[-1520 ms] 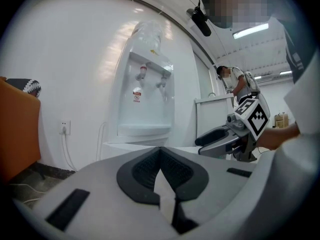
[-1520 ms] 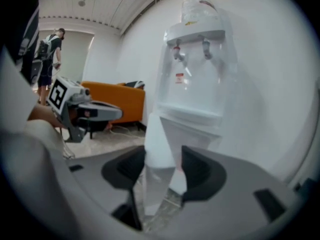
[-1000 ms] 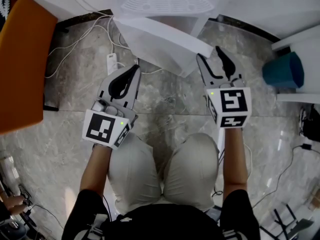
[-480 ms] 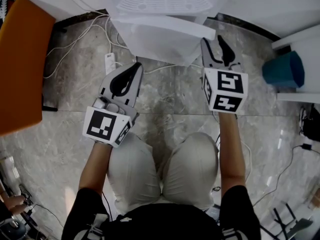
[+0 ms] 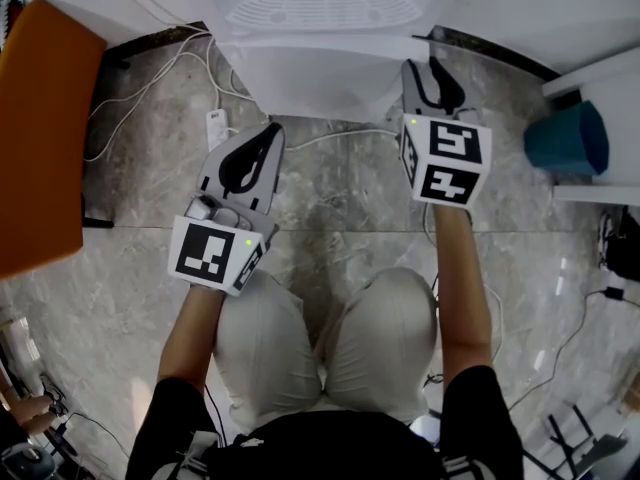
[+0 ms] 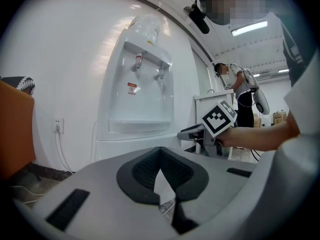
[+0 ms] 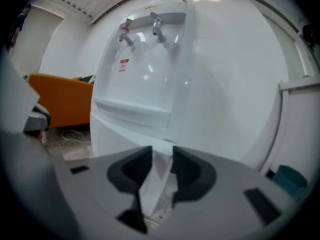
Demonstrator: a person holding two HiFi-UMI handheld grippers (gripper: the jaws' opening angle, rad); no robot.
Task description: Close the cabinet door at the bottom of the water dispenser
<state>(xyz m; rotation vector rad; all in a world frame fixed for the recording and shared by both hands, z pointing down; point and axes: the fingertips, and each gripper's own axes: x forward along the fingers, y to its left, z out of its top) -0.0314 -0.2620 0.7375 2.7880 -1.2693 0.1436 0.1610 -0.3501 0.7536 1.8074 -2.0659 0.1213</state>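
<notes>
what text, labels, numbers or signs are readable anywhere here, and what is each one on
No text can be quoted; nothing here is legible.
The red and white sticker under the taps of the water dispenser: print too small and blurred to read.
The left marker cube: black and white square pattern, no letters or numbers.
The right marker cube: pattern only, likewise.
</notes>
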